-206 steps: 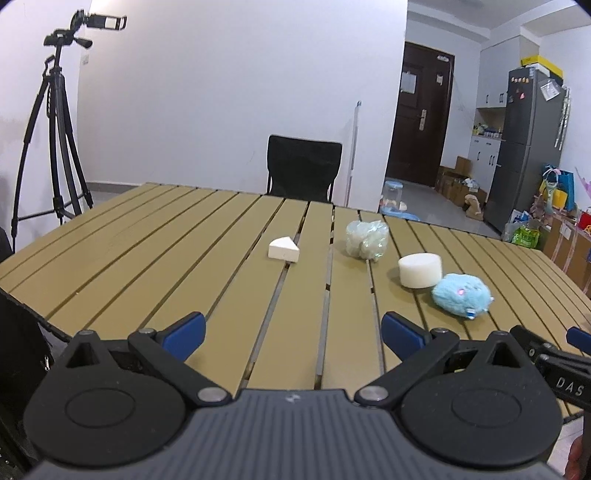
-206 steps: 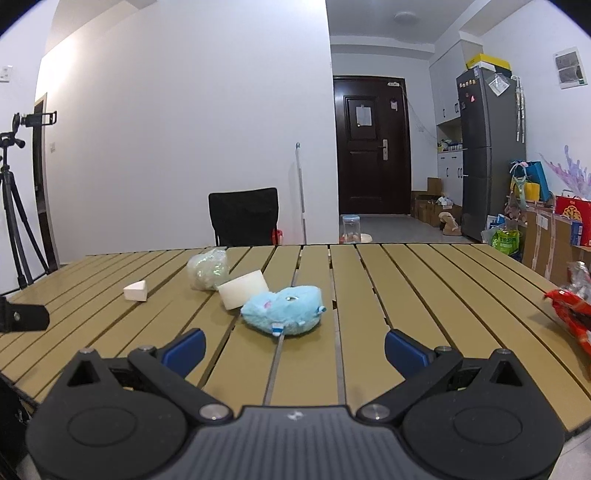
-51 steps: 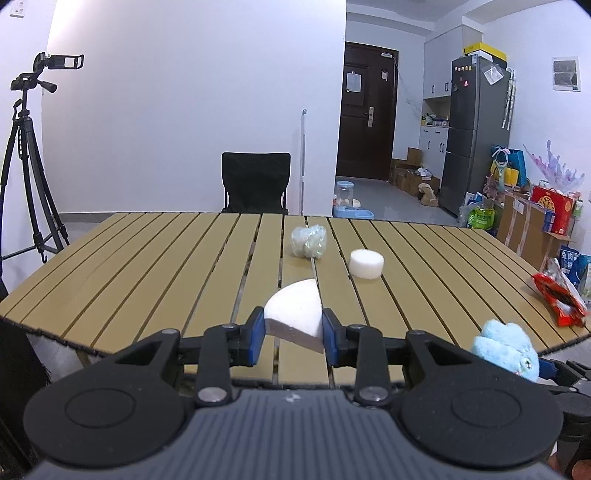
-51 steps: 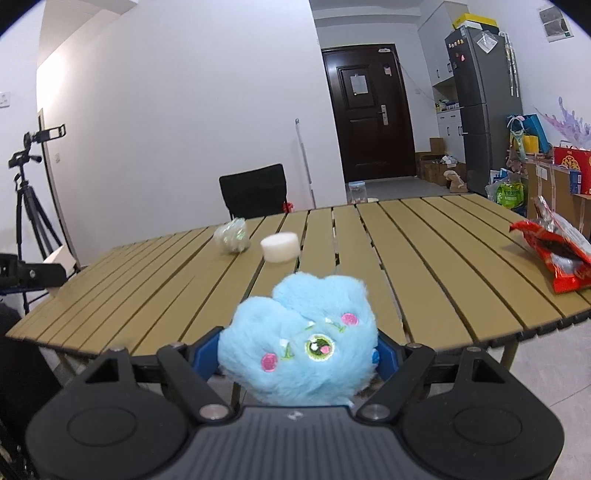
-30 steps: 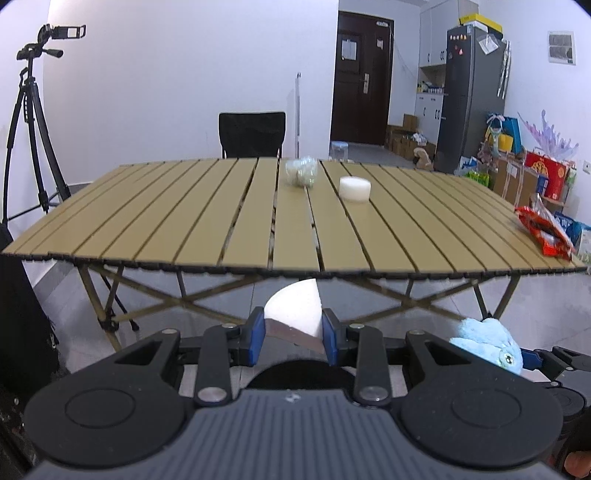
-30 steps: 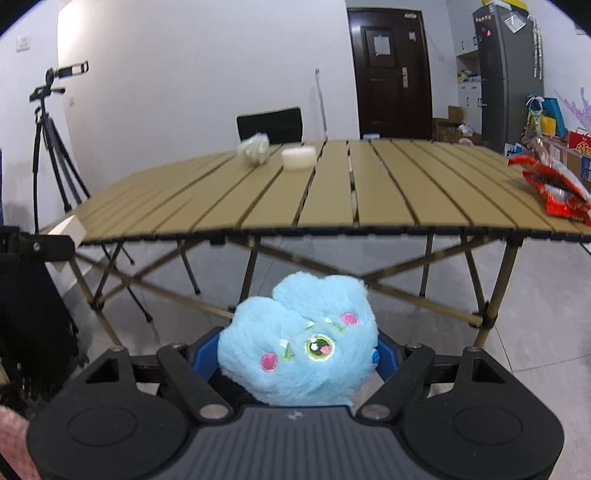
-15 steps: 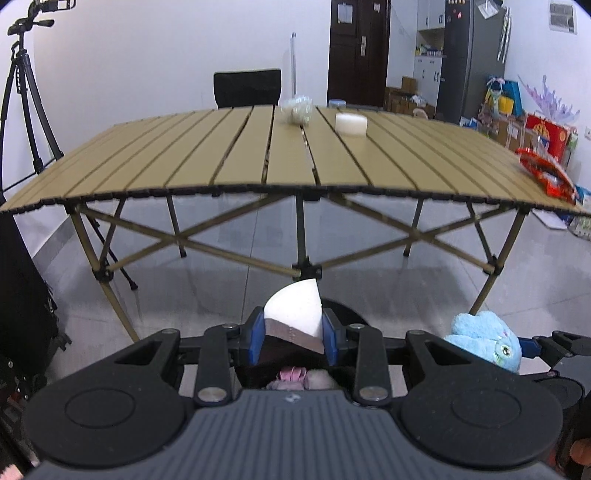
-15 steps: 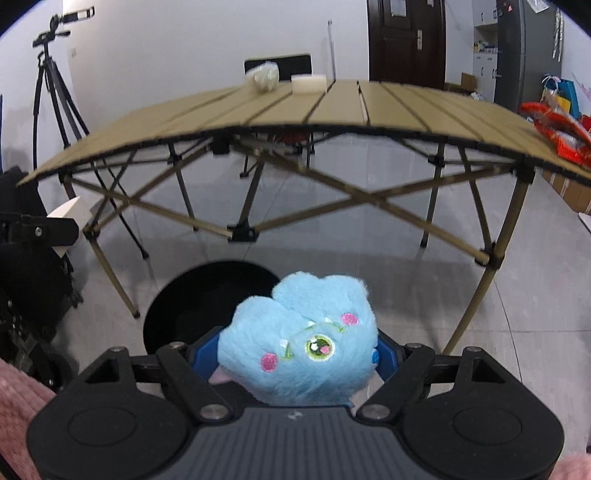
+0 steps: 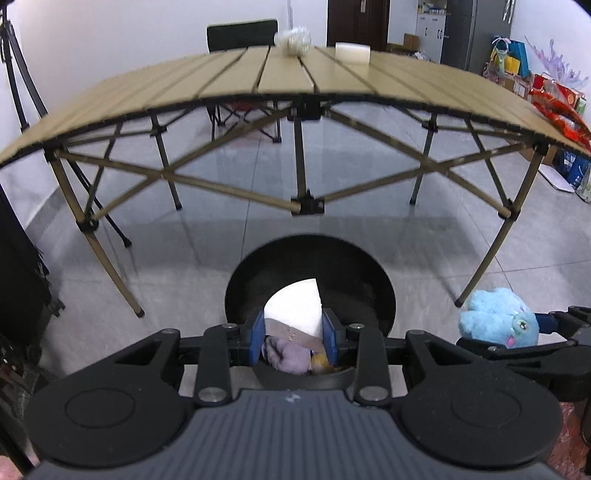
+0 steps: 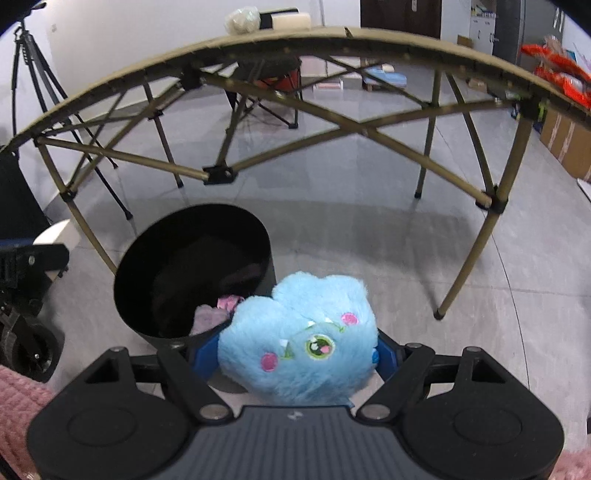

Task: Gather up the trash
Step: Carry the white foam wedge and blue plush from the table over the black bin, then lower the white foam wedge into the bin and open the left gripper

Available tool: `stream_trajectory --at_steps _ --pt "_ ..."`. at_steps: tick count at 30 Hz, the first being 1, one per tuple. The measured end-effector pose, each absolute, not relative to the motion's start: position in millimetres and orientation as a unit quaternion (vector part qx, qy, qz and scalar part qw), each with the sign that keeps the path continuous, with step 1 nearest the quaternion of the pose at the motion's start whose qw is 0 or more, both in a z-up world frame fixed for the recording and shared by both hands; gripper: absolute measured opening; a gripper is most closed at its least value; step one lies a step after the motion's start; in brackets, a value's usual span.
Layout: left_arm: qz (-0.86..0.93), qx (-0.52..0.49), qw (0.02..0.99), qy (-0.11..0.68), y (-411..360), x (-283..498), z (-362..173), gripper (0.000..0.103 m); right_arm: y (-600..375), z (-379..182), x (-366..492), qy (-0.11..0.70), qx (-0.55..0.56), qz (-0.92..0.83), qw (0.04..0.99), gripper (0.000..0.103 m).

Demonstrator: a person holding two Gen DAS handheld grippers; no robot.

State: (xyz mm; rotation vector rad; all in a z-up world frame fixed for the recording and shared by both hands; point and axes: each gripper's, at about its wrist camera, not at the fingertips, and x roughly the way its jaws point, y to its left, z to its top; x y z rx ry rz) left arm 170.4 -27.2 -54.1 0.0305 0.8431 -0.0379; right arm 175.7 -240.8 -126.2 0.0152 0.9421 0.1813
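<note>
My left gripper (image 9: 293,338) is shut on a white foam wedge (image 9: 295,308) and hangs right over the round black bin (image 9: 373,273) on the floor. Purple and pink scraps (image 9: 286,352) lie inside the bin. My right gripper (image 10: 293,356) is shut on a fluffy blue plush toy (image 10: 299,332), just to the right of the bin (image 10: 147,254) and above its rim. That toy (image 9: 496,319) also shows at the right edge of the left wrist view. On the table above lie a crumpled plastic ball (image 9: 293,37), a white foam cylinder (image 9: 352,52) and a red snack bag (image 9: 557,114).
The folding slat table (image 9: 236,81) stands over the floor ahead, its crossed legs (image 10: 218,173) just behind the bin. A black chair (image 9: 242,33) sits beyond it. A tripod (image 10: 26,74) stands at the left. Boxes and bags (image 9: 517,66) line the right wall.
Both grippers have sunk below the table's edge and tipped downward with their loads held. The bin has come fully into view beneath them.
</note>
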Motion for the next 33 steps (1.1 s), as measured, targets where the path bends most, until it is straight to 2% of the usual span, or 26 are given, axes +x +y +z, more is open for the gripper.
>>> stream_trajectory --at_steps 18,33 --pt "-0.023 -0.014 0.871 0.491 -1 195 -122 0.033 -233 -169 201 0.497 -0.012 0.057 0.866 0.080" --pt "0.028 -0.014 0.824 0.565 12 213 -152 0.033 -240 -184 209 0.515 -0.004 0.042 0.856 0.080"
